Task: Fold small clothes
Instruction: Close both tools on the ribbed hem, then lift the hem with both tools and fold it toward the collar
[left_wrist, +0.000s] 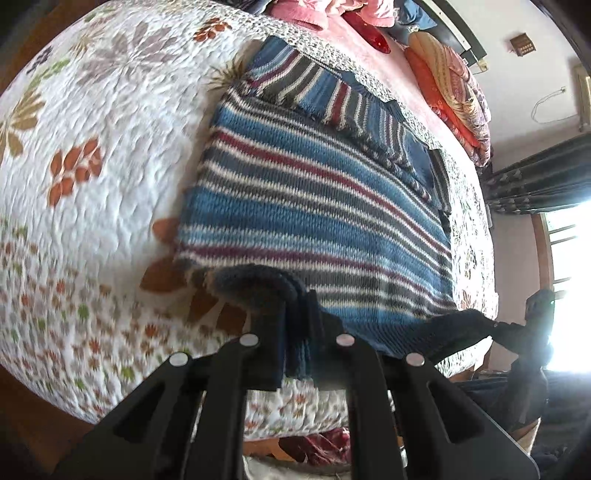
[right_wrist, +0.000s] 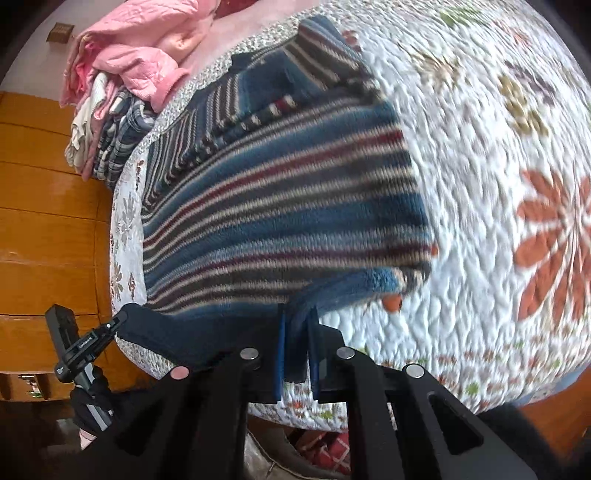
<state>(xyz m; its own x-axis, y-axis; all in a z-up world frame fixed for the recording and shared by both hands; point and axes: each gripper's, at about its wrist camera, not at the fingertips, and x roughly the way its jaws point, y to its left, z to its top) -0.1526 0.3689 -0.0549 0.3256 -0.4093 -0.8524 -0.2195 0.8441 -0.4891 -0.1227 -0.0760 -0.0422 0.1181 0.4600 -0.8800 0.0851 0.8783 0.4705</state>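
Evidently left tongs (left_wrist: 295, 328) and right tongs (right_wrist: 297, 332) each pinching striped sweater (left_wrist: 314, 206) hem, quilt (left_wrist: 103, 147) beneath

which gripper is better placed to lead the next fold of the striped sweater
Neither clearly: the left gripper and right gripper each have fingers shut on a near hem corner of the striped sweater, so both should probably carry it together.

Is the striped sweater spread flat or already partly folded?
Partly folded: the striped sweater has a sleeve laid across its body, and its near hem is pinched by both claws.
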